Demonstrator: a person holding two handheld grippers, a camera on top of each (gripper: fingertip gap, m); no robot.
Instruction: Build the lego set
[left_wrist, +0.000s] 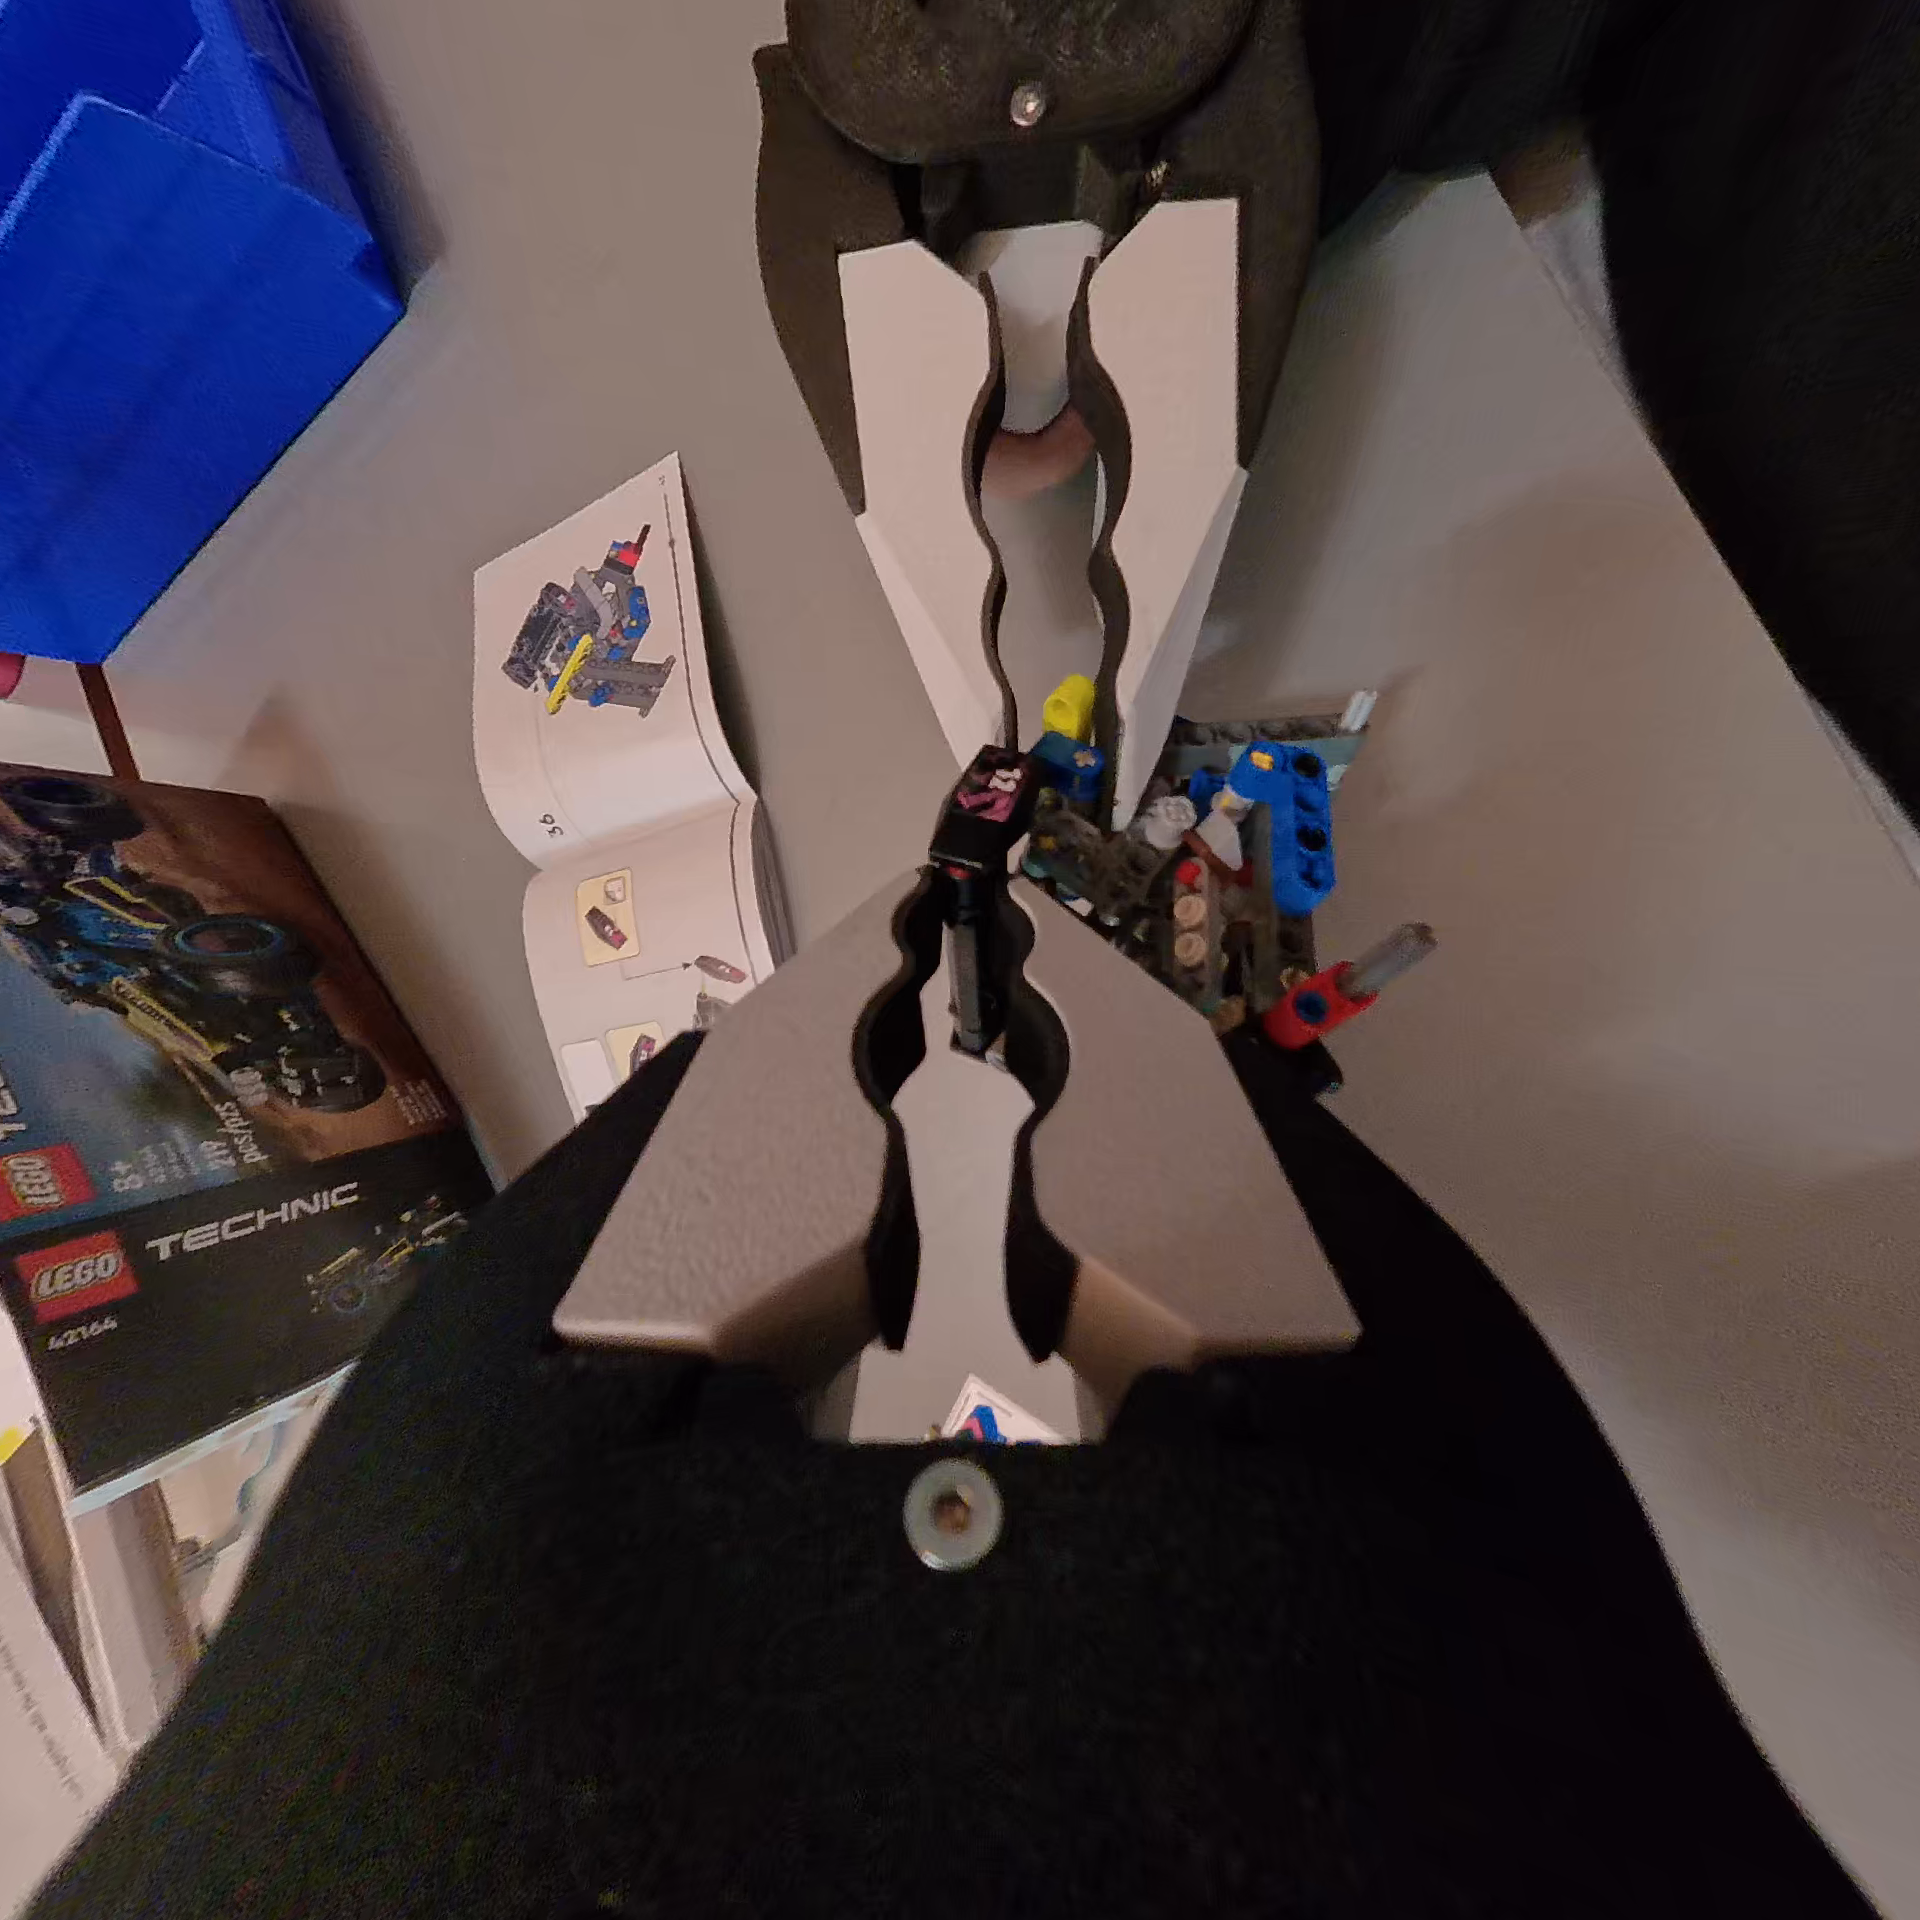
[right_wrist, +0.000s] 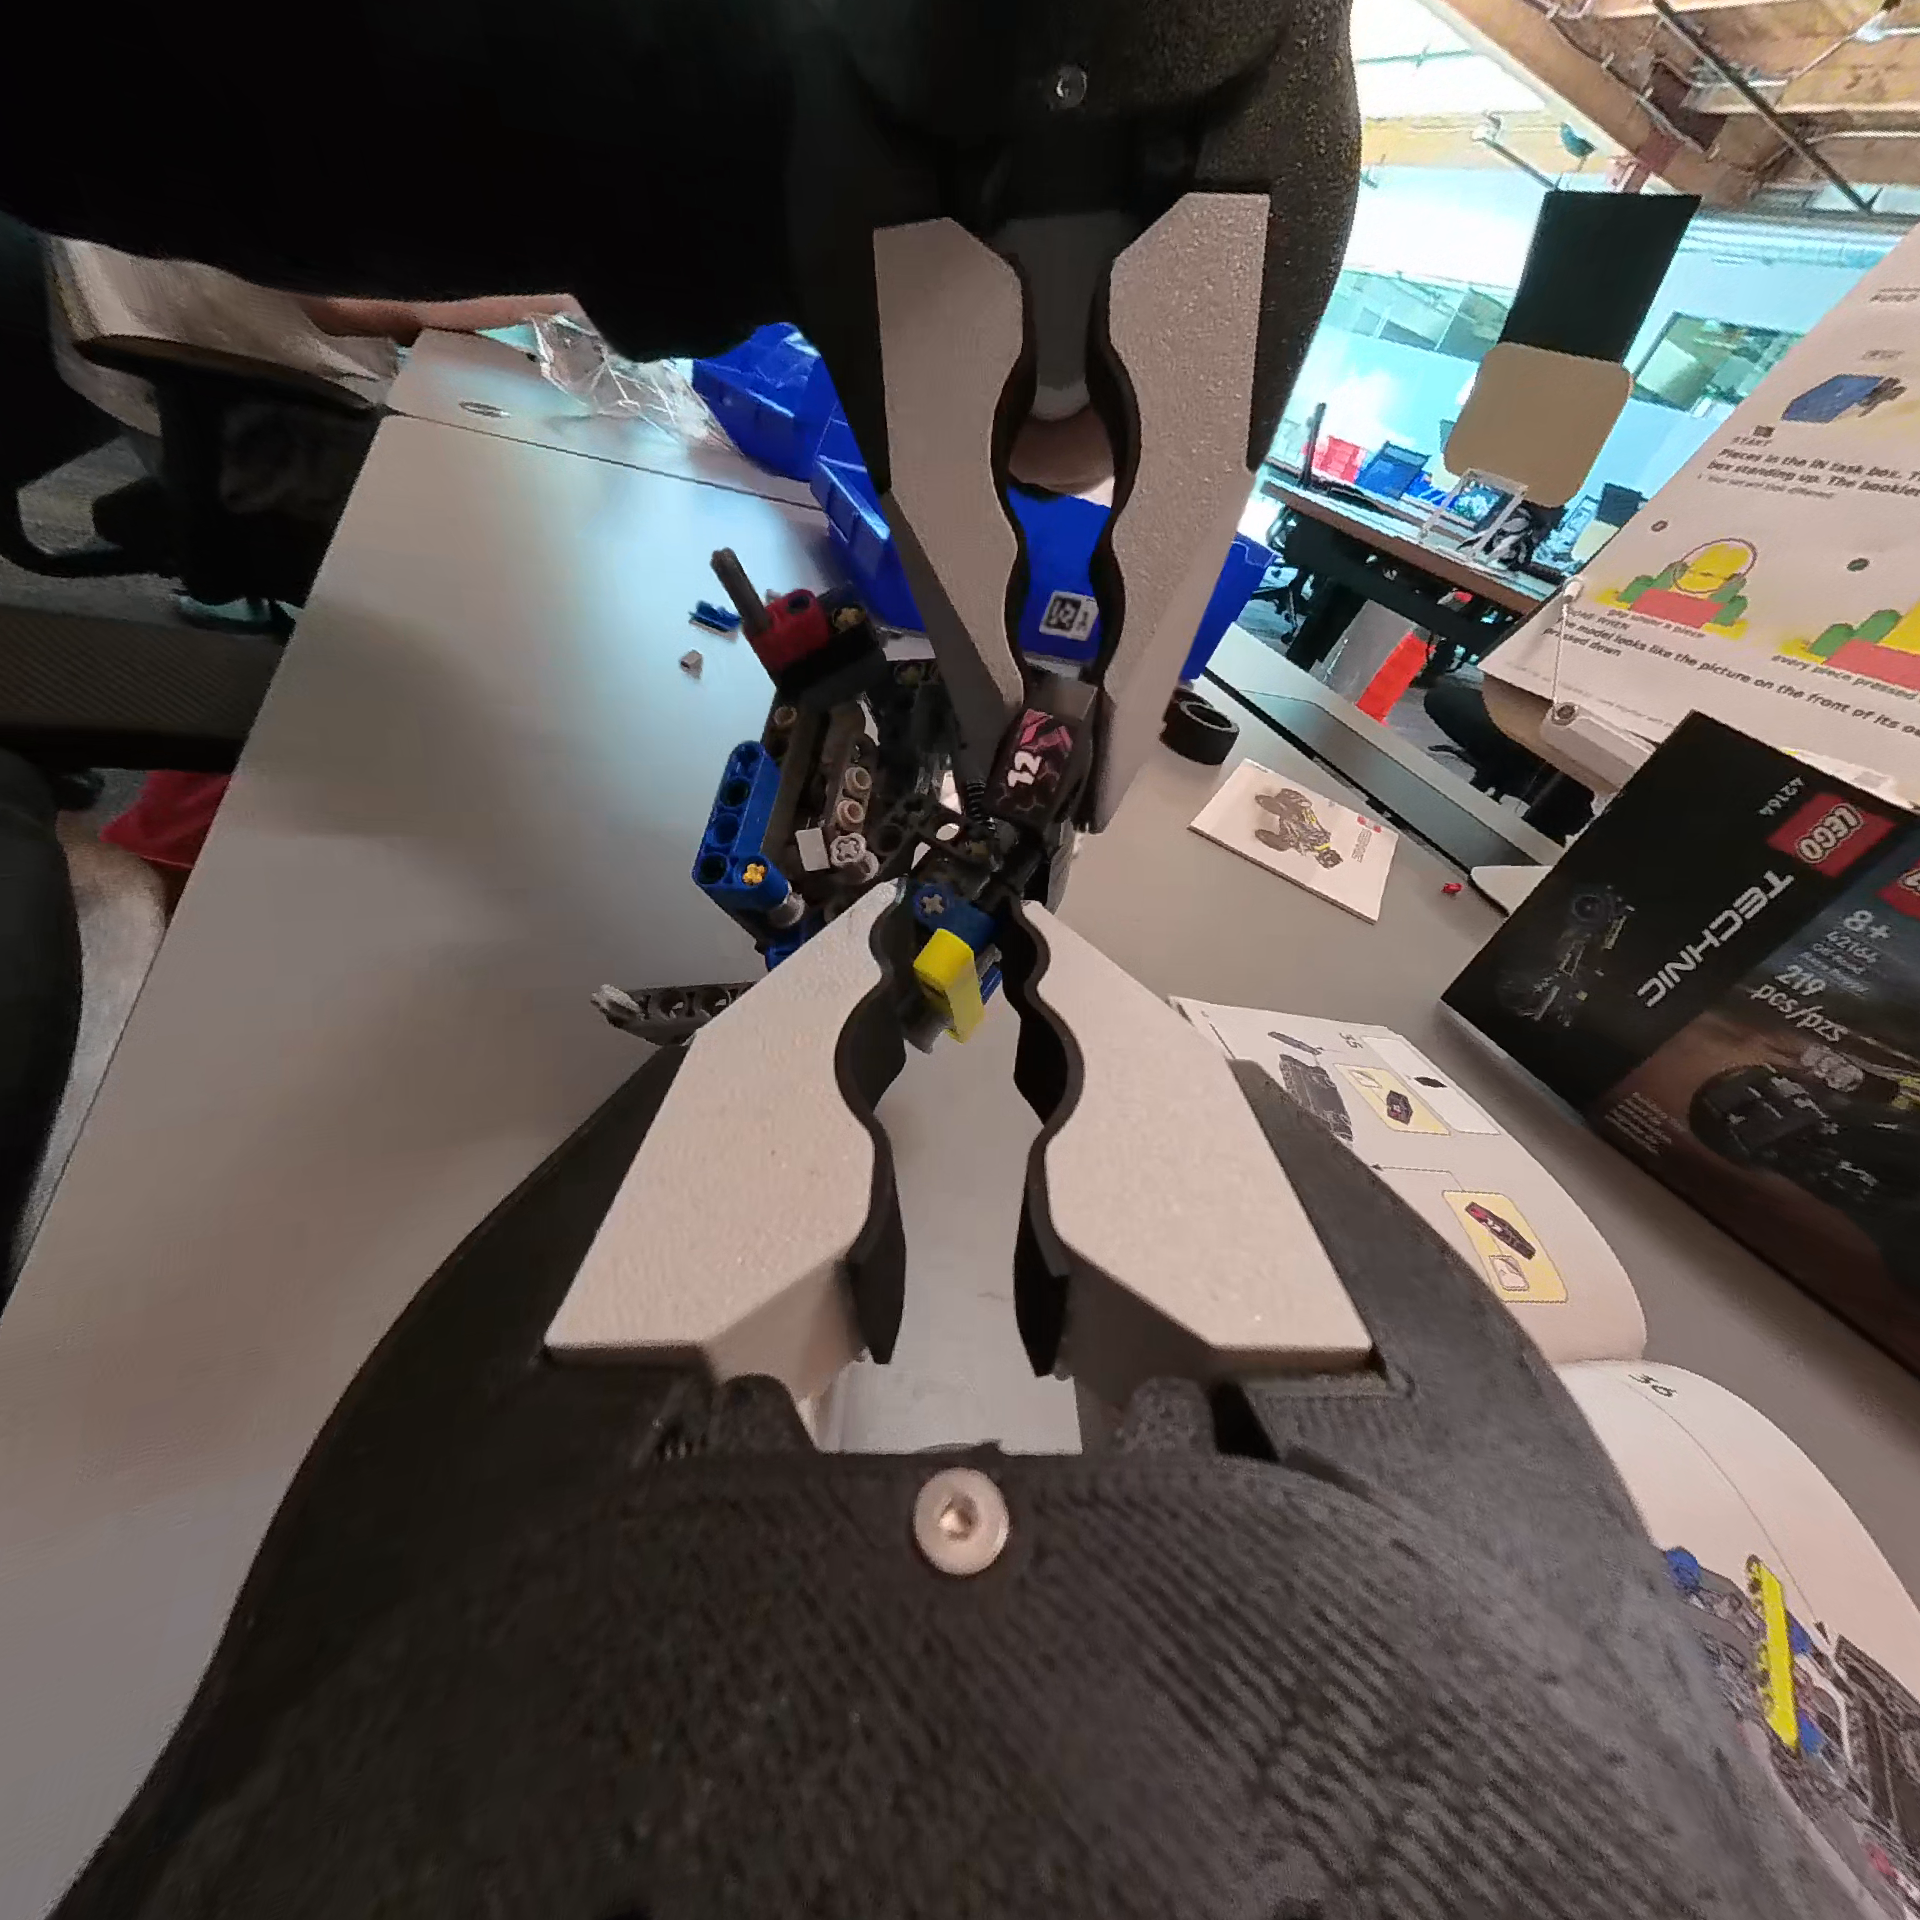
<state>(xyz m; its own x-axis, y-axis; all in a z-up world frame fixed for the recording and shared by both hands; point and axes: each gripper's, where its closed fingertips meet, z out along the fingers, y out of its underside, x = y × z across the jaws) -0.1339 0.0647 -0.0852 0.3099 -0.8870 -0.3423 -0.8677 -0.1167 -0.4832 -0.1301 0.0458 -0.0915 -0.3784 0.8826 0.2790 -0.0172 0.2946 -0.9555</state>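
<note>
Grippers are meeting over the toy model (right_wrist: 821, 790) mid-table: left gripper (left_wrist: 971, 914) is clamping a black stickered piece (left_wrist: 987, 800), right gripper (right_wrist: 961, 956) is pinching the model's yellow-and-blue end (right_wrist: 951, 982) (thin grips). Twisting could be popping pieces loose.

Left wrist view: dim, warm, soft shadows on the table (left_wrist: 1558, 727); motion blur at right edge and lower left. Right wrist view: brighter and cooler, daylight from the windows (right_wrist: 1455, 312) at upper right, mild glare. Both show strong wide-angle bending at the edges.
</note>
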